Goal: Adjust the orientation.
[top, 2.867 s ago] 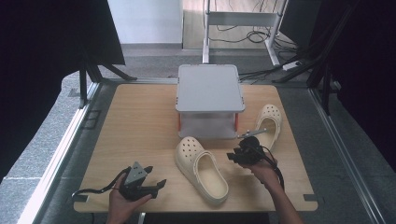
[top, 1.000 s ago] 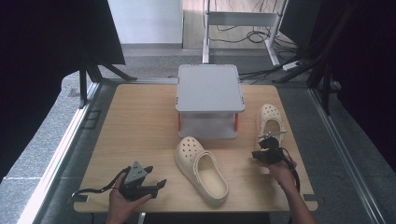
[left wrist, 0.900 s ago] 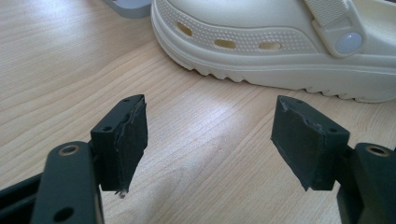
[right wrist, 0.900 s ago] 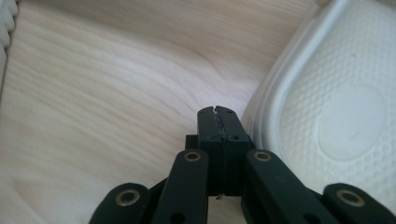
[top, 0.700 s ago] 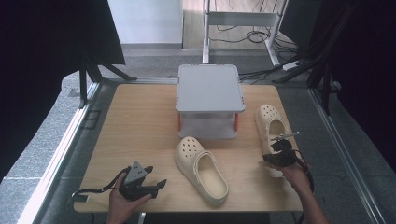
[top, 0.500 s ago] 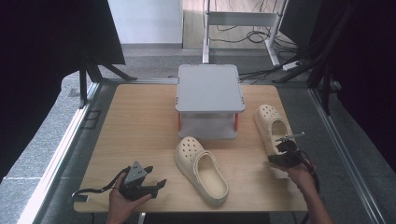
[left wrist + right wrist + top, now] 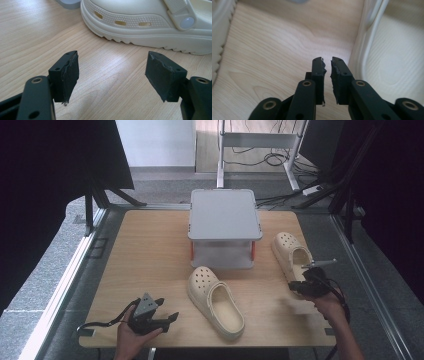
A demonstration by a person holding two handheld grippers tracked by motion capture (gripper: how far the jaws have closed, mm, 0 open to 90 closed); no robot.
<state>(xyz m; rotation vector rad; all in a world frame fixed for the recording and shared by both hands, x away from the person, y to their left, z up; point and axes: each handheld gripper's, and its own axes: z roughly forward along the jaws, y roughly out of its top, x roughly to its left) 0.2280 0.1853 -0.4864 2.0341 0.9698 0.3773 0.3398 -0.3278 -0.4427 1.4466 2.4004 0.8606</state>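
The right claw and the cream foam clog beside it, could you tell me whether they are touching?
Apart. The right gripper view shows the right claw slightly parted with only bare wooden table between its jaws; the cream foam clog stands just to one side, a strip of wood between them.

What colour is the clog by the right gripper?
Cream, like the other clog; the clog shows best in the high view.

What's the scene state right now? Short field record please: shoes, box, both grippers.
near clog: table centre, toe toward the box, free
far clog: right of the box, released
box: grey, lid on, at the table's back
left gripper: open, empty, resting near the front edge
right gripper: jaws just opening, narrow gap, nothing between, beside far clog's heel
table: wood
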